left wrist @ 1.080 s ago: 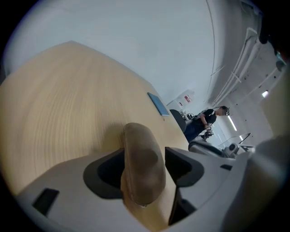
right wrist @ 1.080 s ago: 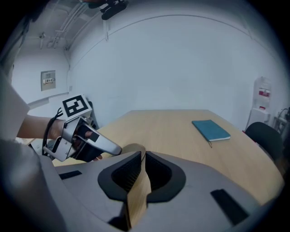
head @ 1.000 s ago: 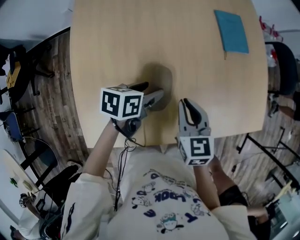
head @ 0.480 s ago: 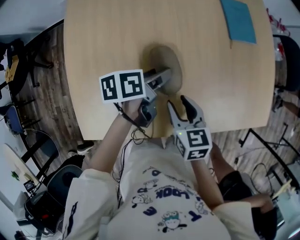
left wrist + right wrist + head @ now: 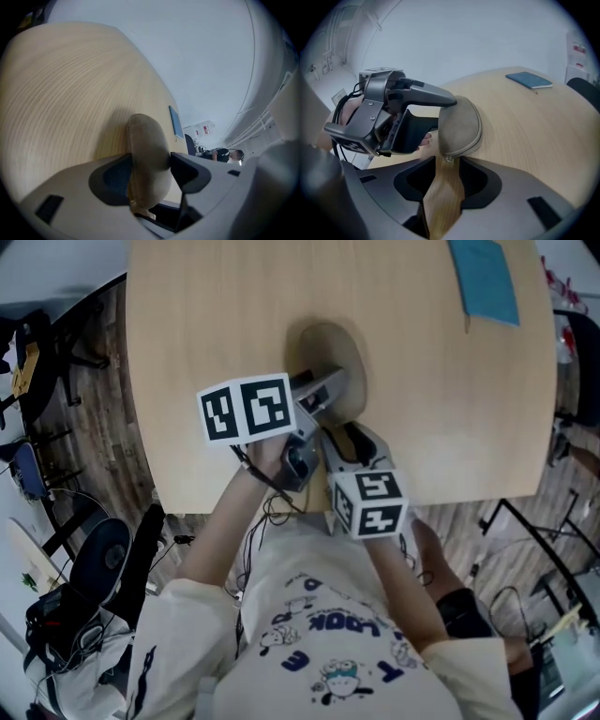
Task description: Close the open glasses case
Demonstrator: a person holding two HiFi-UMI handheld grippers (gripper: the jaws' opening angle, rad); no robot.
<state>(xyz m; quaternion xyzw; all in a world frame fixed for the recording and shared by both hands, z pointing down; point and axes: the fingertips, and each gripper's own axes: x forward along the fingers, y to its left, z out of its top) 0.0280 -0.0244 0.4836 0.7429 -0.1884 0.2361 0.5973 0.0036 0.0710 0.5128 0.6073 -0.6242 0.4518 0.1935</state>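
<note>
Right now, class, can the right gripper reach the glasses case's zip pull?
Probably yes: the right gripper, jaws just opened and empty, sits right before the zip pull, nothing between; the left gripper grips the glasses case.

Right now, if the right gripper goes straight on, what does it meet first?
Probably the glasses case: its zipper-pull end sits just beyond the right gripper's jaws, which just opened with nothing between them.
</note>
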